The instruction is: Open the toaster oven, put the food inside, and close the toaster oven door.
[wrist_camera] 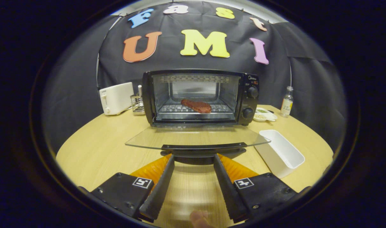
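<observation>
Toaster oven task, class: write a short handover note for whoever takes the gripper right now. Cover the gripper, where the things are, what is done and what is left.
Gripper: open, holding nothing, fingers spread just below the handle of the lowered glass door.
Toaster oven: stands on the wooden table, door folded all the way down and flat.
Food: a reddish-brown piece lying on the rack inside the oven.
Nearby: a white container beside the door's edge.
Done: door opened, food put in.
Left: lift the door by its handle and shut it.
</observation>
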`<state>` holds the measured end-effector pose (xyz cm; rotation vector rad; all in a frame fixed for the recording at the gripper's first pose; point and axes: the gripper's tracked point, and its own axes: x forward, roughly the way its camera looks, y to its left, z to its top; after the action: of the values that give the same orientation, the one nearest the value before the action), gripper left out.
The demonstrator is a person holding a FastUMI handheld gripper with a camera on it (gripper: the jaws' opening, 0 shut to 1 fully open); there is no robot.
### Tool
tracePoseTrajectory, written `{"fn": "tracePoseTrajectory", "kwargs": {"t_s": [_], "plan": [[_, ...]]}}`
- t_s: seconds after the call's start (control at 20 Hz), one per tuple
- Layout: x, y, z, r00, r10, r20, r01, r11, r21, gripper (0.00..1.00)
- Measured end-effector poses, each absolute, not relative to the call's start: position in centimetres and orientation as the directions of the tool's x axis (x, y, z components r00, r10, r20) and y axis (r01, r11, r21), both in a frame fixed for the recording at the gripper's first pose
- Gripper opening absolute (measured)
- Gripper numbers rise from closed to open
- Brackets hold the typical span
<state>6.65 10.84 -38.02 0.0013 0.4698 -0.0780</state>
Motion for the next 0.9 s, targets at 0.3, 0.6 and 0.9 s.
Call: {"fn": "tracePoseTrajectory", "kwargs": {"t_s": [0.3, 0.6, 0.9], "plan": [[8.2, 10.9, -34.4, 0.931, -0.115, -0.346, 0.102, 0.993, -0.055, 0.80], [10.3, 11.2, -31.0, 0.965, -0.126, -0.231, 0.100, 0.988, -0.121, 0.82], [12.2, 11.2, -29.0, 0.972, -0.117, -0.205, 0.099, 0.990, -0.098, 0.82]]}}
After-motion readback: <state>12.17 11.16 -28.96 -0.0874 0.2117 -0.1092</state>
